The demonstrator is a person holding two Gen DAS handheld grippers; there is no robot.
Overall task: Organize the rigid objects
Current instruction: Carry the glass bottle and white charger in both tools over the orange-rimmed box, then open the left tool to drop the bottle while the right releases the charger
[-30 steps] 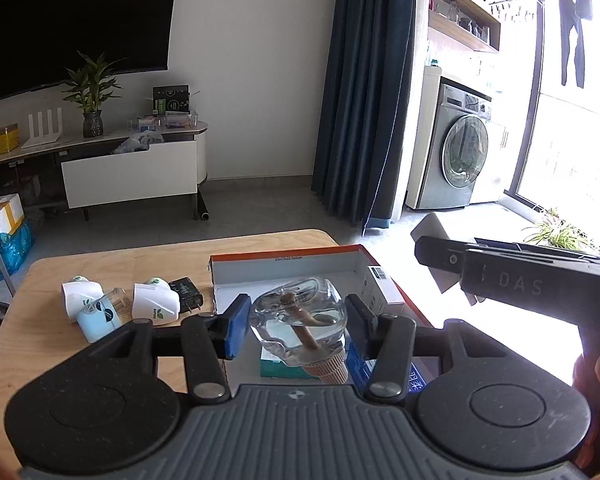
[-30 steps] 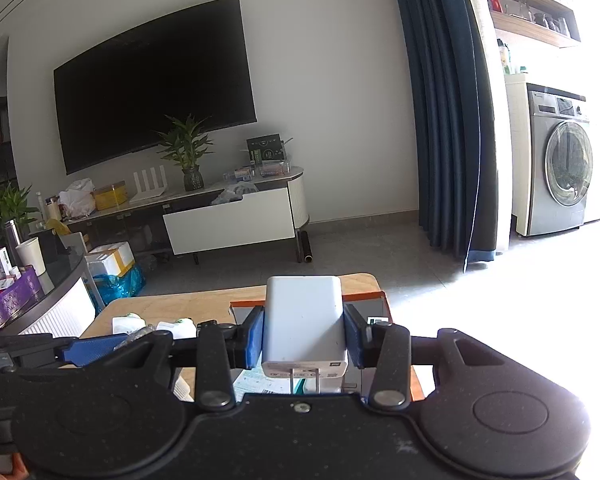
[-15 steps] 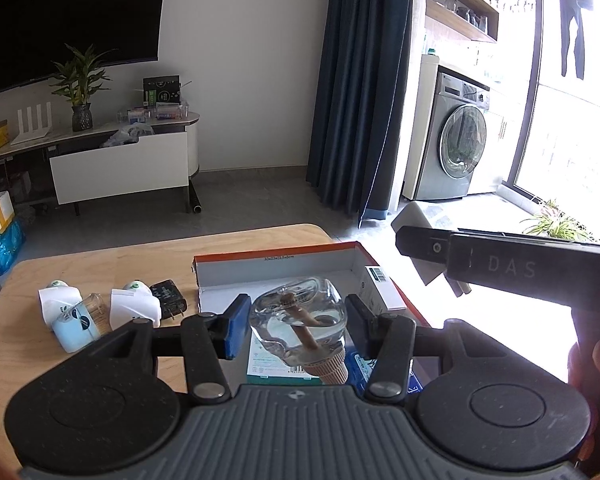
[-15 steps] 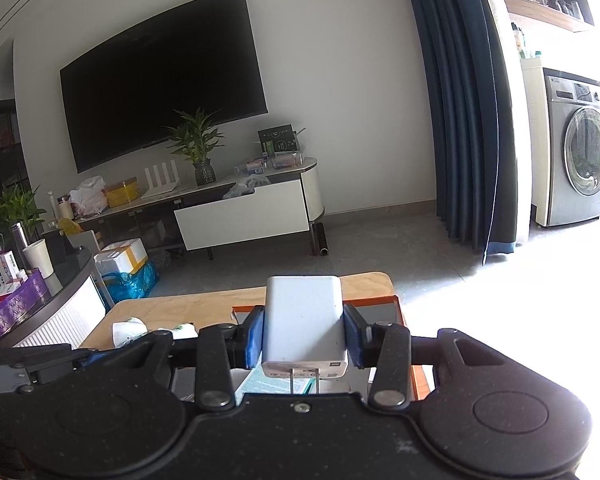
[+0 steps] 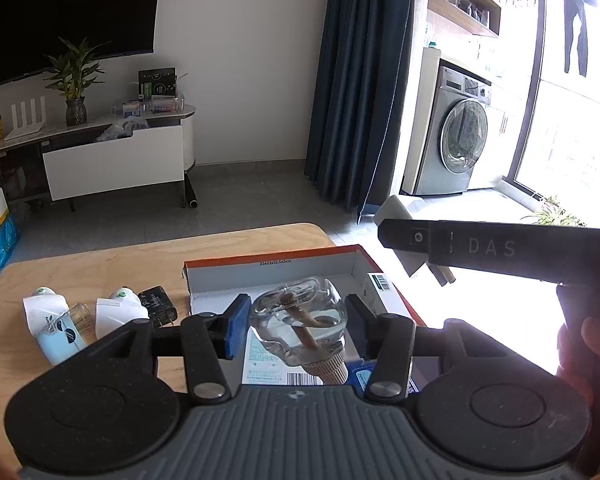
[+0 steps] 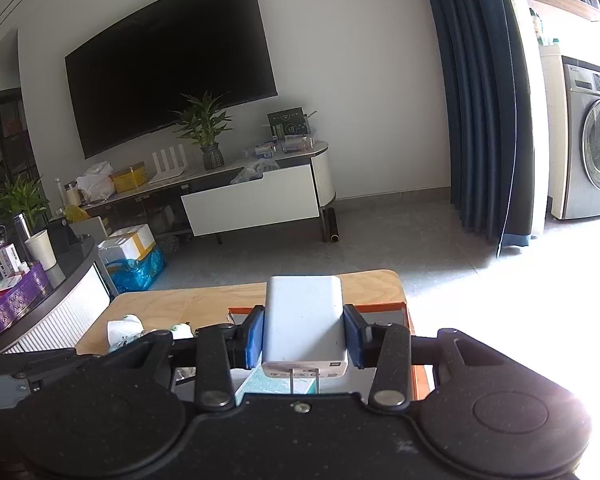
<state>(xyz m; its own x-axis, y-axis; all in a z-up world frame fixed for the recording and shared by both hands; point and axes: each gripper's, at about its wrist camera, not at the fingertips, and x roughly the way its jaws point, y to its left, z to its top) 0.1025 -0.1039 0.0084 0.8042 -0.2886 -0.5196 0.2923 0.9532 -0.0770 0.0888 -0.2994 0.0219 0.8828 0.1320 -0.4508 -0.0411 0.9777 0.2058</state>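
My left gripper point(image 5: 296, 324) is shut on a clear glass bottle point(image 5: 300, 316) with a beige ribbed cap, held above an orange-rimmed cardboard box point(image 5: 272, 268). My right gripper point(image 6: 304, 330) is shut on a white power adapter point(image 6: 304, 324), held above the same box point(image 6: 380, 307). The right gripper's black body point(image 5: 492, 250) with the adapter point(image 5: 400, 216) shows at the right of the left wrist view. Two white bottles point(image 5: 44, 308), a pale blue one point(image 5: 62, 338) and a black adapter point(image 5: 156, 304) lie on the wooden table point(image 5: 100, 272) left of the box.
Paper packets point(image 5: 268, 360) and a blue item point(image 5: 364, 376) lie inside the box. The table's far edge and the grey floor lie beyond. A TV console point(image 6: 256, 196), a dark curtain point(image 5: 360, 80) and a washing machine point(image 5: 456, 144) stand far behind.
Both grippers have risen and drawn back a little with their objects; the table and box sit lower and farther in both views. Both grips are unchanged.
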